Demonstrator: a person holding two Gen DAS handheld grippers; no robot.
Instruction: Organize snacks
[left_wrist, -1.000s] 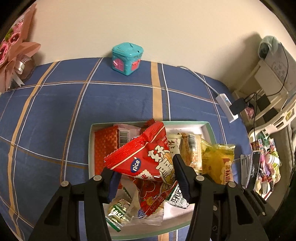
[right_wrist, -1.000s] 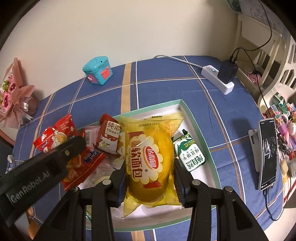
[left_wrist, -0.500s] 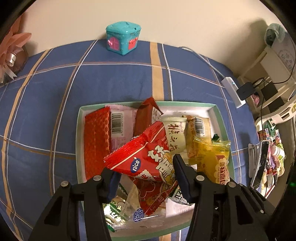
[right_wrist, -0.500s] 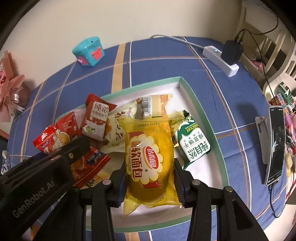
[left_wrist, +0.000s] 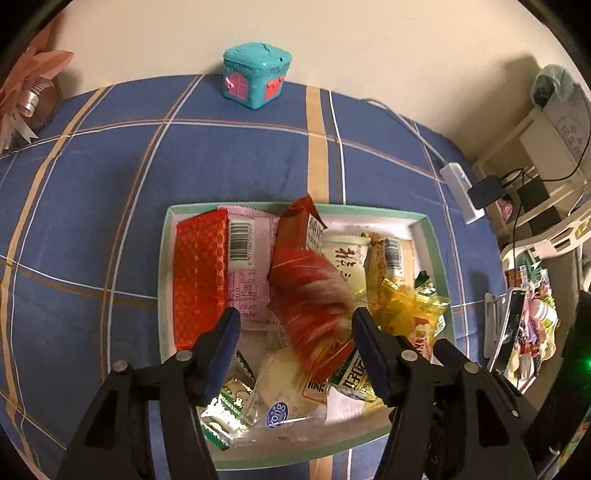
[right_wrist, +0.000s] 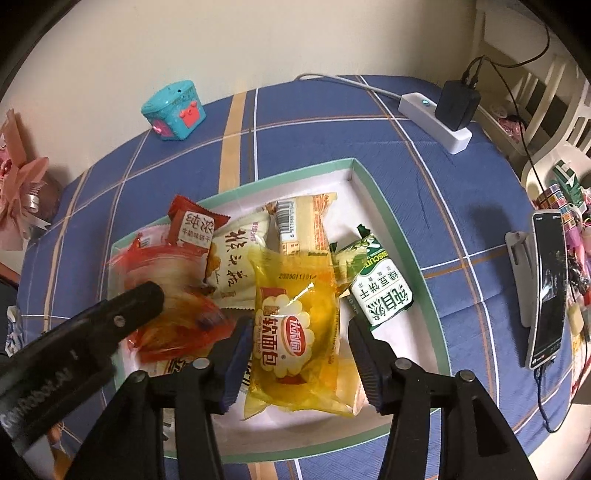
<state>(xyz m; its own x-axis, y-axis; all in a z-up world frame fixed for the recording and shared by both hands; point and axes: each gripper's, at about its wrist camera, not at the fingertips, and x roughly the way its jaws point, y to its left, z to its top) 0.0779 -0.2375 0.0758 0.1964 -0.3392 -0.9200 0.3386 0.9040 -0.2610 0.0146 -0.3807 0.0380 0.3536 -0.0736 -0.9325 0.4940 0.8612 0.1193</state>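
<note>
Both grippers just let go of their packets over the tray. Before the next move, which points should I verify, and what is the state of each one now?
1. Left gripper jaws have just been opening, clear of red snack packet: ok.
2. Right gripper jaws have just been opening, clear of yellow bread packet: ok.
3. Red snack packet at rest: cannot tell, it is blurred.
4. Yellow bread packet inside green-rimmed tray: ok.
5. Green biscuit packet inside tray: ok.

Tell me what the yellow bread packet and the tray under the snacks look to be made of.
Yellow bread packet: thin glossy plastic film, judging by its creases, glare and see-through yellow. Tray: probably matte cardboard, like a box lid, with a flat white floor and thin green-edged folded walls; I can't be sure.
</note>
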